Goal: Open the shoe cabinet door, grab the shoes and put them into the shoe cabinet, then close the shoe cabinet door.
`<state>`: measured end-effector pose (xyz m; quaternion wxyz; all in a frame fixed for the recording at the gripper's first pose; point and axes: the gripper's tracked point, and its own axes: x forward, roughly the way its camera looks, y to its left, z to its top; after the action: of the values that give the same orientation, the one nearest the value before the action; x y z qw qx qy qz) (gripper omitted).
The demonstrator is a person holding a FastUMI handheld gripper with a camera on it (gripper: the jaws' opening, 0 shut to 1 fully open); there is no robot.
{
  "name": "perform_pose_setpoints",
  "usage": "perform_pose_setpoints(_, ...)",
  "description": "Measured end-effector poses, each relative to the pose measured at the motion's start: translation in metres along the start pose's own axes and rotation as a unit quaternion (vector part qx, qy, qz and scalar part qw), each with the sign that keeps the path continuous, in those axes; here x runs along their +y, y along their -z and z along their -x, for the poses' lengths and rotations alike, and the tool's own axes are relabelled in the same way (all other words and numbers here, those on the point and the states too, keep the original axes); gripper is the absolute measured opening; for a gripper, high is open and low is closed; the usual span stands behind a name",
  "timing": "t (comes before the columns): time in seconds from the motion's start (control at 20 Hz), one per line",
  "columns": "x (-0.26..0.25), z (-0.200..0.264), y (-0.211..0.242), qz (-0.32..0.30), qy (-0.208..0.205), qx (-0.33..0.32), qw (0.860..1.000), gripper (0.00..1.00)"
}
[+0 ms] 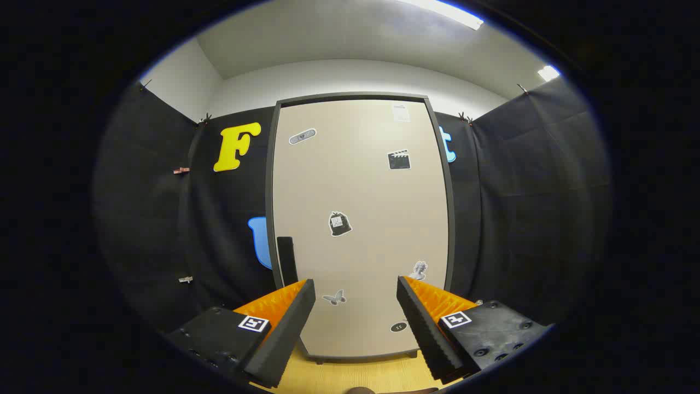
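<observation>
Gripper view shows me the shoe cabinet [358, 219] standing dead ahead at twelve o'clock, upright on a pale wooden floor [355, 377], with its door [361, 191] closed flat in a grey frame. My tongs [355, 312] are spread wide with nothing between them, and both fingers are short of the door, apart from it. A dark vertical handle [286, 260] sits on the door's edge at about ten o'clock from the tongs, just above the tip of the finger on that side. Several stickers [339, 224] dot the door face. At six o'clock, below the fingers, a dark rounded edge peeks in; it could be a shoe, but I cannot tell.

I judge the task is at its first step: the door is not yet opened, and no shoes sit in my grip.

Risks from here, as I read it: the handle is narrow and lies close to the frame and to the booth's cloth wall, so a finger coming in off-line could snag the cloth or slide off the handle. The door probably hinges at the three o'clock side, so a straight pull, not an arc, might drag the whole cabinet or slip the grip. Swinging it open could also sweep into whatever lies low at six o'clock.
</observation>
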<state>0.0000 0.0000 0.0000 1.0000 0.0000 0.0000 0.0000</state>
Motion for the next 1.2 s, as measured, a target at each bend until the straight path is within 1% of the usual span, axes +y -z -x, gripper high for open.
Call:
perform_pose_setpoints(0.35,0.018,-0.006,0.009,0.001,-0.021,0.017,1.000,0.98)
perform_pose_setpoints(0.7,0.036,-0.017,0.015,0.004,-0.033,0.020,0.999,0.98)
perform_pose_setpoints(0.95,0.058,-0.035,0.021,-0.002,-0.046,0.026,0.999,0.98)
perform_pose_setpoints(1.2,0.091,-0.062,0.027,-0.008,-0.062,0.027,0.998,0.98)
